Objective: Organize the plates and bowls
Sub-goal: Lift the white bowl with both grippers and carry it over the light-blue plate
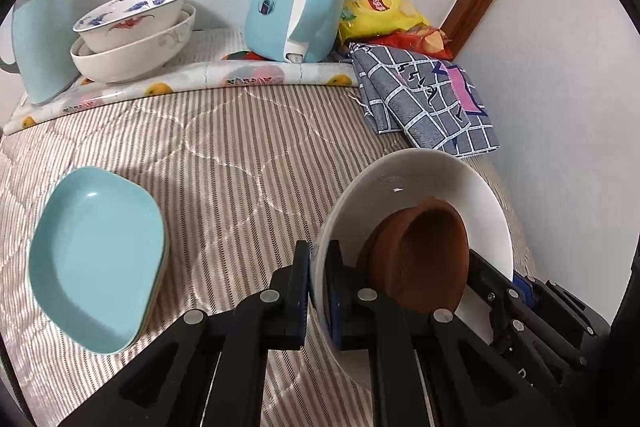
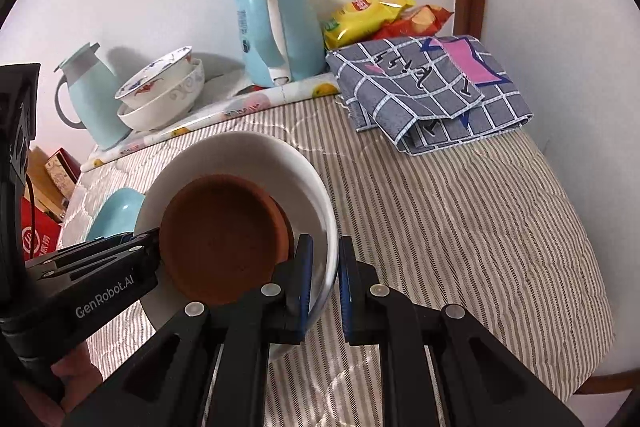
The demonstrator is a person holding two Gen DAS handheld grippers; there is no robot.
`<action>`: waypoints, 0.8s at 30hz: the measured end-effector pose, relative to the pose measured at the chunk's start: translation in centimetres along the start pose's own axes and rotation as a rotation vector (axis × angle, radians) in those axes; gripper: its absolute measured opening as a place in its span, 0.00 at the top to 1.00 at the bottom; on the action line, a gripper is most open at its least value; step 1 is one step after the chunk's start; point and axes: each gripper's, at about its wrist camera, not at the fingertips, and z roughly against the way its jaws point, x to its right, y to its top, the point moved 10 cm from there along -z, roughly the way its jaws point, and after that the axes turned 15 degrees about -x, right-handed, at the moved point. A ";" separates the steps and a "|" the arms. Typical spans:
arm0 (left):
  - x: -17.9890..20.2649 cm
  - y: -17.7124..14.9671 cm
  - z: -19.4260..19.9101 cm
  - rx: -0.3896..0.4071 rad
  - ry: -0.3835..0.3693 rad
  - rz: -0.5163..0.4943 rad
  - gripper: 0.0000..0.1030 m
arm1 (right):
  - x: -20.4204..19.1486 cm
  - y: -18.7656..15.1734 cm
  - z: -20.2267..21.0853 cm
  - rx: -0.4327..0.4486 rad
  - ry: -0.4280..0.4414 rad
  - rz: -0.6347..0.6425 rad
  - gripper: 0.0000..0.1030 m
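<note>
Left wrist view: we have the left gripper [image 1: 319,291] clamped on the near rim of the white bowl [image 1: 420,183], brown saucer [image 1: 424,251] inside, lifted off the striped quilt [image 1: 240,155], right of the teal plates [image 1: 96,259].

Right wrist view: right gripper [image 2: 325,291] pinches the white bowl's opposite rim; kettle [image 2: 276,27] behind.

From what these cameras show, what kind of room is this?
Probably a home room, perhaps a bedroom doubling as a kitchen corner: a striped quilted mattress, a light blue electric kettle, stacked patterned ceramic bowls and yellow snack bags against the wall.
</note>
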 end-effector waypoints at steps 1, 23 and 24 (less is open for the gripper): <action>-0.1 -0.1 0.3 0.003 0.000 0.001 0.92 | -0.2 -0.1 0.2 0.003 -0.001 0.005 0.88; -3.2 -2.1 3.2 0.038 0.020 0.014 0.92 | -4.2 -1.6 2.0 0.031 0.016 0.030 0.89; -3.4 -2.2 3.3 0.039 0.021 0.016 0.92 | -4.3 -1.6 2.0 0.030 0.018 0.032 0.89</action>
